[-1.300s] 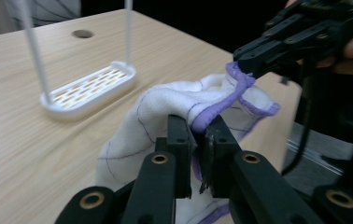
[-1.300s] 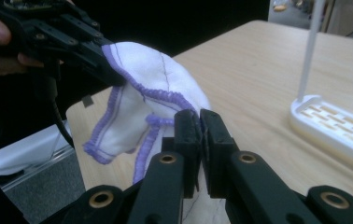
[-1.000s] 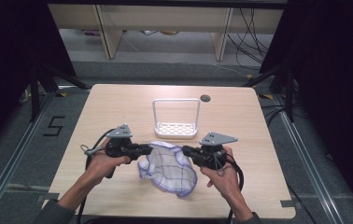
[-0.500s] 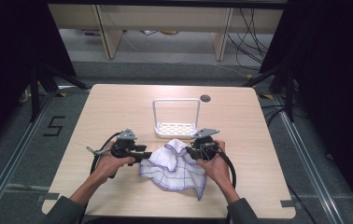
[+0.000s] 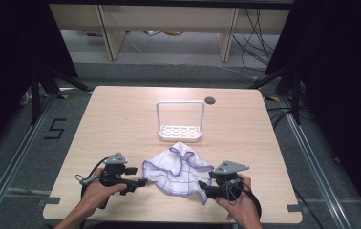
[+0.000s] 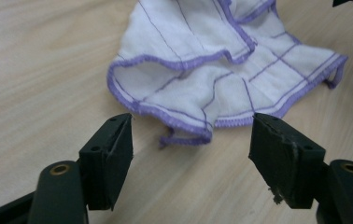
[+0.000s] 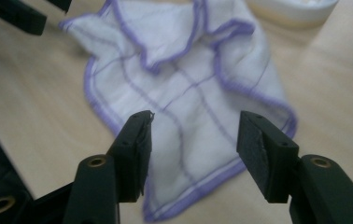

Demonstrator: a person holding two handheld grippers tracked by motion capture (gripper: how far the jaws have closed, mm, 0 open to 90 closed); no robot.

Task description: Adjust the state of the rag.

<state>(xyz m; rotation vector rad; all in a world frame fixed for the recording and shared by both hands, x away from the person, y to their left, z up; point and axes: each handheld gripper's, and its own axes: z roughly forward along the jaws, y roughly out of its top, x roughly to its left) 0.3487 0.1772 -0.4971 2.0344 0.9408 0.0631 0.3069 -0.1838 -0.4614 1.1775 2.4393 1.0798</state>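
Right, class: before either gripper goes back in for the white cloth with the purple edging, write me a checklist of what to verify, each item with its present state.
1. Left gripper free of the cloth: ok. Its jaws have just been opening and stand apart with nothing between them.
2. Right gripper free of the cloth: ok. Its jaws have also just been opening and grip nothing; the cloth lies beyond them.
3. Cloth lies flat: not ok, it is rumpled, with raised folds.
4. Cloth wholly on the table: ok.
5. Cloth apart from the white rack: cannot tell, its far tip comes right up to the base.
6. A hemmed corner faces each gripper: ok.
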